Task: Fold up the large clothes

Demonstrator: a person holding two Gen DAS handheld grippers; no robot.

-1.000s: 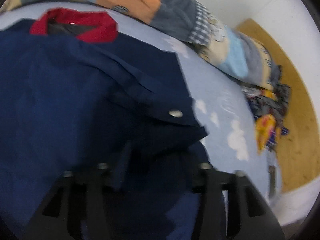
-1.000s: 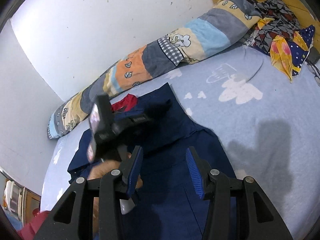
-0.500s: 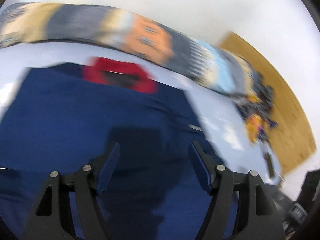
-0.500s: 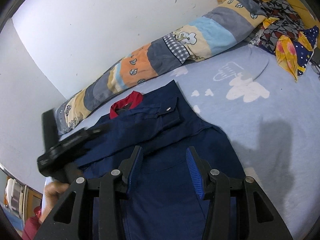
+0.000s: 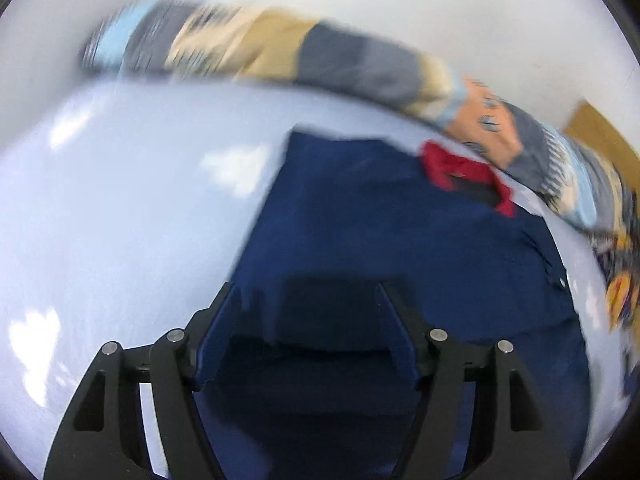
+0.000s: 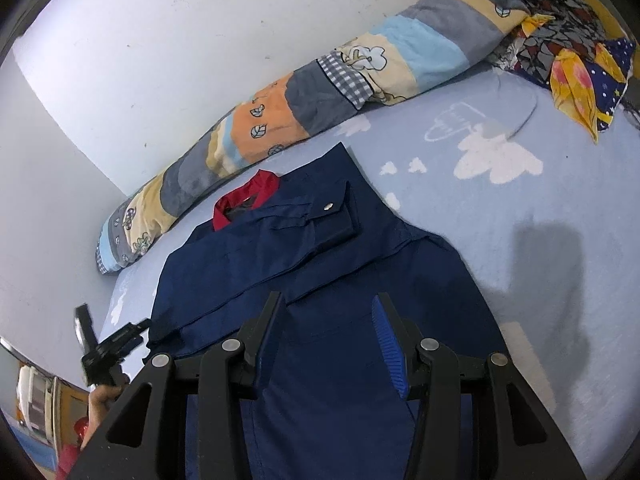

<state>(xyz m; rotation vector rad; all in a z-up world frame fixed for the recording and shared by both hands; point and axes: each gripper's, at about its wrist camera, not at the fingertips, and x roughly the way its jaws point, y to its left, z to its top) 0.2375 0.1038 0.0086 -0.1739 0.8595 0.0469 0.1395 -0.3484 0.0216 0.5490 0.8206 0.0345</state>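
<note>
I see one bed sheet (image 6: 520, 240), light blue with white clouds, and on it one dark blue jacket (image 6: 340, 280) with a red collar (image 6: 244, 200); one sleeve is folded across its chest. Along the wall lies one long patchwork blanket roll (image 6: 320, 92), and at its far end one heap of patterned clothes (image 6: 560, 44).

The jacket lies flat under both my tools. My right gripper (image 6: 328, 340) hangs over its lower half, pointing down at a slant, jaws partly apart with nothing between them, not touching the cloth. My left gripper (image 5: 308, 328) points down over the left edge of the jacket; its jaws stand apart and empty. That view is blurred, so I cannot tell whether the tips touch the cloth. In the right wrist view my left hand (image 6: 102, 400) shows low at the left bed edge, gripping that tool's handle.
</note>
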